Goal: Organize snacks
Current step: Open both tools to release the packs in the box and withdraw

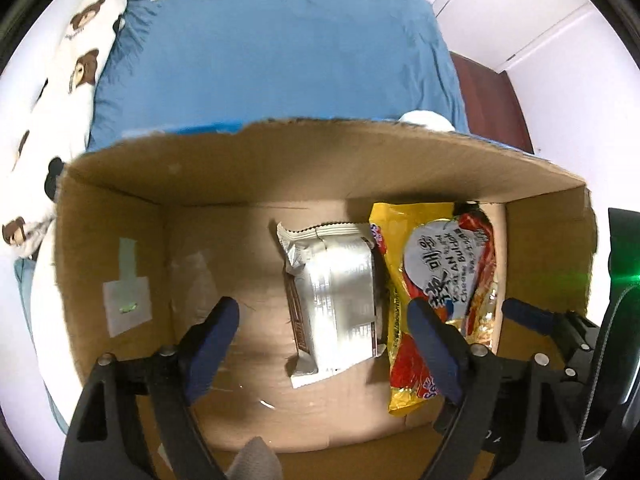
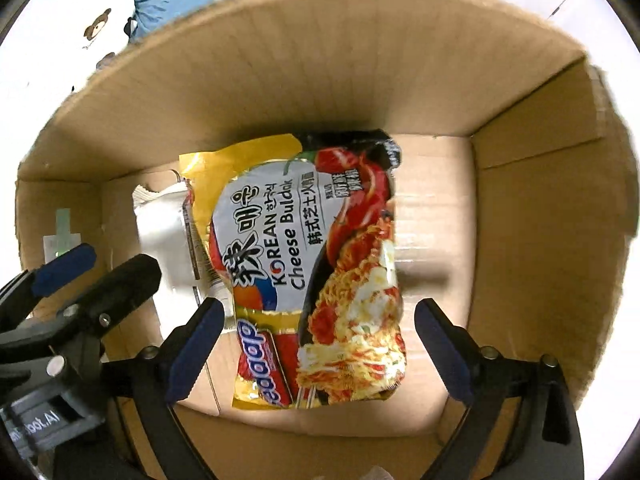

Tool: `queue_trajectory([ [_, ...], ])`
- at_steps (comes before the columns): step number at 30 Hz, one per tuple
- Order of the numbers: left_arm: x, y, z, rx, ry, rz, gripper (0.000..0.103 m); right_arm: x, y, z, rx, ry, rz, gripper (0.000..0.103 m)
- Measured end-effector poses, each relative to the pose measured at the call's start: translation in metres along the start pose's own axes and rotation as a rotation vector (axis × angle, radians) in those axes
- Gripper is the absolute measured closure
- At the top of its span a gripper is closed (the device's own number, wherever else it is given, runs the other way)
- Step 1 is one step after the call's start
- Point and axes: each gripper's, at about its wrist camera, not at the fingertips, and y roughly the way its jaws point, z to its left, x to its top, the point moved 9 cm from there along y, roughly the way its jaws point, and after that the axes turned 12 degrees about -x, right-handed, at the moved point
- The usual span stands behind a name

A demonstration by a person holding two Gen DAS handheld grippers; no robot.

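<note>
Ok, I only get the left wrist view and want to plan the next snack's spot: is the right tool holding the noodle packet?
Observer: No. The right tool is open, a finger on either side of the noodle packet, neither pressing it.
Operator: Any room beyond the packet?
Observer: Yes. Bare box floor lies between it and the side wall on that view's right.
Operator: Is it clear of the silver packet?
Observer: No, its edge appears to lie over the silver packet.
</note>
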Motion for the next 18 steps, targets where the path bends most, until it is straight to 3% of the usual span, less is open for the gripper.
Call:
queue_trajectory([
  [5, -0.003, -0.029, -0.007, 0.009, 0.047, -0.092, 0.017, -0.032, -0.009, -0.002, -0.006, -0.024, -0.057, 0.005],
  [8, -0.001, -0.048, -0.013, 0.013, 0.052, -0.144, 0.017, -0.069, -0.012, -0.015, 0.014, -0.008, -0.092, 0.005],
  [16, -0.032, -0.090, -0.021, 0.067, 0.104, -0.298, 0.017, -0.094, -0.072, -0.010, -0.005, 0.026, -0.221, 0.005],
  [18, -0.043, -0.102, -0.023, 0.080, 0.114, -0.334, 0.017, -0.104, -0.094, 0.007, -0.010, 0.032, -0.257, 0.005],
])
